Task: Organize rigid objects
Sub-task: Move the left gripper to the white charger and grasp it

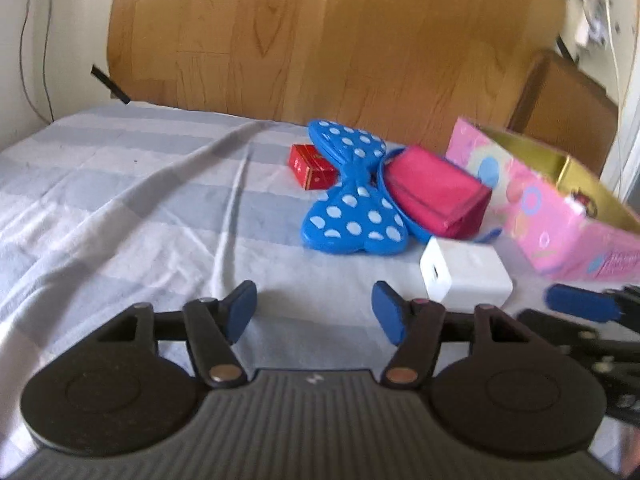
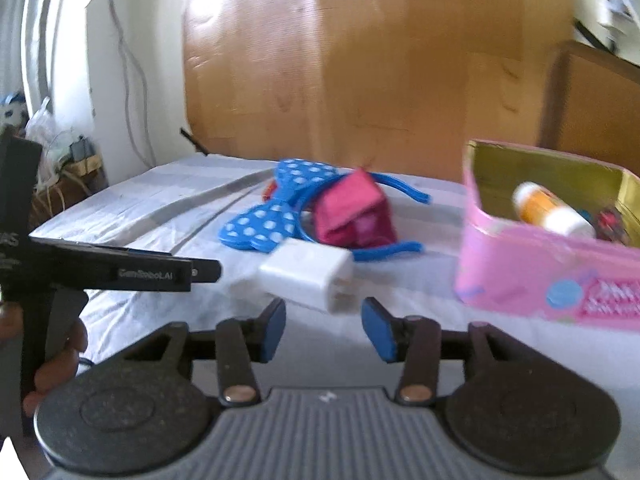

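- Charger (image 2: pixel 306 278) lies on the sheet (image 1: pixel 120 184) just ahead of my right gripper (image 2: pixel 324 330), near the pink tin (image 2: pixel 520 276); both grippers, left (image 1: pixel 314 310) included, gape empty.
- I could nudge it away.
- Blur may spoil my aim.

The right gripper (image 2: pixel 324 330) is gaping open at lower centre, facing the white rectangular plastic charger (image 2: pixel 306 274) lying just above it

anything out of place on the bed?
Loose items lie outside the pink tin: white charger on its side, magenta box tilted atop the polka-dot bow headband, small red box behind.
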The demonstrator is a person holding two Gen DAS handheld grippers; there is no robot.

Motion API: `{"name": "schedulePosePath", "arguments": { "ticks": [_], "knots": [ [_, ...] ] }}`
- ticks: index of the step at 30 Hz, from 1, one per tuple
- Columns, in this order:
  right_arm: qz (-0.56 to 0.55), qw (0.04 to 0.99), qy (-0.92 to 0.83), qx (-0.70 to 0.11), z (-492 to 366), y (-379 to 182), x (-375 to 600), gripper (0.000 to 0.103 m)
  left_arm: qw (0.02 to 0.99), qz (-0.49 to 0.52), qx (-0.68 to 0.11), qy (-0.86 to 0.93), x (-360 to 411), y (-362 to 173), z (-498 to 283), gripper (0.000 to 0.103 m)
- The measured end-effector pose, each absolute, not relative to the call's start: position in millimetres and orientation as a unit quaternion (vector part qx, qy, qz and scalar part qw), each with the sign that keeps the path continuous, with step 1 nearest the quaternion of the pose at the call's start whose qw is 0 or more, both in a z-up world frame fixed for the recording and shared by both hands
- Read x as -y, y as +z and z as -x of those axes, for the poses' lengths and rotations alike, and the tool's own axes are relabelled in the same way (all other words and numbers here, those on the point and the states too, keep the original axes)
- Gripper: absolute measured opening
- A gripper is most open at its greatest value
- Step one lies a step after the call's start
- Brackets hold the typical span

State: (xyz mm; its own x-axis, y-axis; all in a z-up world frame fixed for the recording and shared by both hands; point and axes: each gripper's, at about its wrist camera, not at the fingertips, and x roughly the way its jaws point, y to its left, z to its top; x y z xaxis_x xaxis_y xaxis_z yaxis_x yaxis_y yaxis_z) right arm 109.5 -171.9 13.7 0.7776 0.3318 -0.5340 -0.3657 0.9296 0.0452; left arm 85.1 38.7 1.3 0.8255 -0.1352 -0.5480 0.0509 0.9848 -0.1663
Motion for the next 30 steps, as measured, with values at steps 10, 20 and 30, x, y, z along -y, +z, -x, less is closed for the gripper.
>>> {"name": "schedulePosePath", "arguments": {
  "ticks": [10,20,30],
  "knots": [
    [0.110,0.931,0.175,-0.301,-163.0,-1.9,121.1,0.067,0.949,0.127,-0.284,-0.061,-50.8,-0.7,-90.0,0.066],
    [0.145,0.934,0.168,-0.279,-96.2,-1.5,170.9,0.065,0.949,0.068,-0.295,-0.081,-30.6,0.0,-87.0,0.074],
    [0.045,0.950,0.113,-0.289,-31.3,-1.2,255.0,0.082,0.887,0.083,-0.341,-0.299,63.5,12.4,-68.8,0.070]
  ]
}}
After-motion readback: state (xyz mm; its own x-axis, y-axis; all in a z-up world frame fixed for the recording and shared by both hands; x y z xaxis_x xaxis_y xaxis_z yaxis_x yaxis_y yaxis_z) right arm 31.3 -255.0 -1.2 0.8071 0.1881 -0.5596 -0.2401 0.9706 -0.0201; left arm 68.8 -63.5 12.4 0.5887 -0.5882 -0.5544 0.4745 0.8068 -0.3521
